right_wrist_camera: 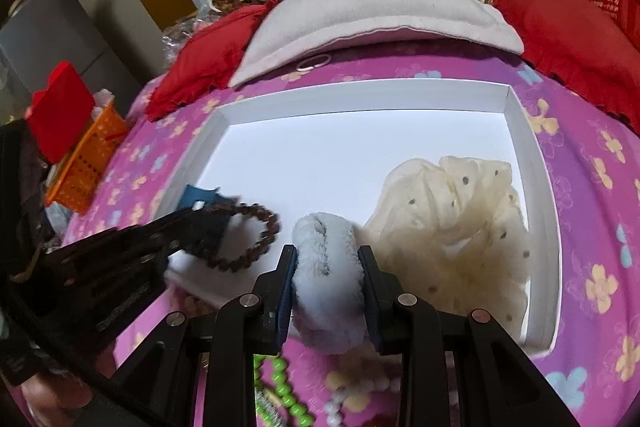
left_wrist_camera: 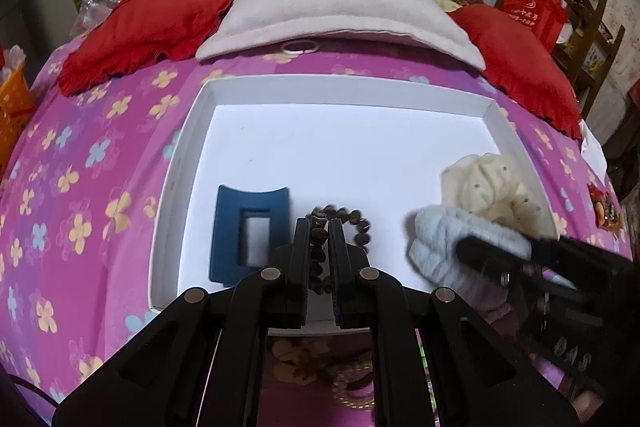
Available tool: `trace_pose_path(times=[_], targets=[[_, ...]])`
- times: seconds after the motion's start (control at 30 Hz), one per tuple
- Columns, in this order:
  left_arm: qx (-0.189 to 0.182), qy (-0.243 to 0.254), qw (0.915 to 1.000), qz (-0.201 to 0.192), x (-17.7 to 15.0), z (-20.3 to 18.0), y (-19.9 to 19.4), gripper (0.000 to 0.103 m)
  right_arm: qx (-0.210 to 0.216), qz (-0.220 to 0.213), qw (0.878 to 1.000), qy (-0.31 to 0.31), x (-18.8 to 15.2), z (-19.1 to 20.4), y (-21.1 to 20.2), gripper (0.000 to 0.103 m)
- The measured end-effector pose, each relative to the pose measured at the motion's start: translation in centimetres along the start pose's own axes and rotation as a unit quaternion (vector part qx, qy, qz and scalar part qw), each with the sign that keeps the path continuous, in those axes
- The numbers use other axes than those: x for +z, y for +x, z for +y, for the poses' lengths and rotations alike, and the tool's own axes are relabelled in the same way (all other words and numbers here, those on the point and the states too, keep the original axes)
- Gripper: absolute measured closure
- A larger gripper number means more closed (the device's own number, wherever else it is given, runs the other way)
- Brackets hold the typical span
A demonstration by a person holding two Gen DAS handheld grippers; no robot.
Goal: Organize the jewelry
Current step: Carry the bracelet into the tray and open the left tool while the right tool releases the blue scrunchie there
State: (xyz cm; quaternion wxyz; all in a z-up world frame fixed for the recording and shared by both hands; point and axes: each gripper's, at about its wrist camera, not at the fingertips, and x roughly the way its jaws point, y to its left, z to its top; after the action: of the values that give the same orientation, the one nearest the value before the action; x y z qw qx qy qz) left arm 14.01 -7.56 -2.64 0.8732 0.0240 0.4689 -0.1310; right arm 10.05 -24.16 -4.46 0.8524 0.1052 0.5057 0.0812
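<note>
A white shallow tray (left_wrist_camera: 348, 87) (right_wrist_camera: 532, 163) lies on the pink flowered bedspread. My left gripper (left_wrist_camera: 319, 227) is shut on a dark brown bead bracelet (left_wrist_camera: 352, 223) (right_wrist_camera: 256, 243) over the tray's near edge. The left gripper also shows in the right wrist view (right_wrist_camera: 208, 223). My right gripper (right_wrist_camera: 327, 255) is shut on a fluffy pale-blue scrunchie (right_wrist_camera: 326, 275) (left_wrist_camera: 448, 247) above the tray's near edge. A blue hair clip (left_wrist_camera: 248, 231) (right_wrist_camera: 196, 197) lies in the tray at left. A cream dotted scrunchie (right_wrist_camera: 452, 215) (left_wrist_camera: 492, 183) lies in the tray at right.
Green beads (right_wrist_camera: 286, 391) and white beads (right_wrist_camera: 340, 399) lie on the bedspread below the right gripper. A white ring (left_wrist_camera: 298, 47) lies by the grey pillow (left_wrist_camera: 340, 11). Red pillows (left_wrist_camera: 148, 27) flank it. An orange basket (right_wrist_camera: 86, 167) stands at left.
</note>
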Motion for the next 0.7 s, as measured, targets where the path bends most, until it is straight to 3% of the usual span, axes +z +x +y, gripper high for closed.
trace_pose_path(times=[0.2,0.3,0.47,0.57,0.63,0.7], targets=[[-0.002,-0.014,0.9999,0.002,-0.2,0.8,0.3,0.096,-0.070,-0.020,0.997,-0.039,0.1,-0.3,0.0,0.074],[-0.004,-0.018,0.9998,0.003,-0.4,0.8,0.5,0.096,-0.083,-0.025,0.996,-0.030,0.1,-1.2,0.4,0.074],[-0.009,-0.011,0.9999,-0.001,-0.7,0.4,0.5,0.092,-0.142,-0.054,0.987,-0.052,-0.8,-1.2,-0.5,0.074],[-0.009,-0.003,0.9999,-0.005,-0.9,0.1,0.4,0.072,-0.143,-0.053,0.987,-0.052,-1.3,-1.4,-0.6,0.074],[-0.011,-0.004,0.9999,-0.011,-1.0,0.0,0.2,0.054,-0.114,-0.045,0.991,-0.050,-1.5,-1.2,-0.3,0.074],[-0.011,-0.003,0.9998,-0.014,-1.1,-0.1,0.1,0.047,-0.082,-0.034,0.995,-0.041,-1.7,-1.2,0.0,0.069]])
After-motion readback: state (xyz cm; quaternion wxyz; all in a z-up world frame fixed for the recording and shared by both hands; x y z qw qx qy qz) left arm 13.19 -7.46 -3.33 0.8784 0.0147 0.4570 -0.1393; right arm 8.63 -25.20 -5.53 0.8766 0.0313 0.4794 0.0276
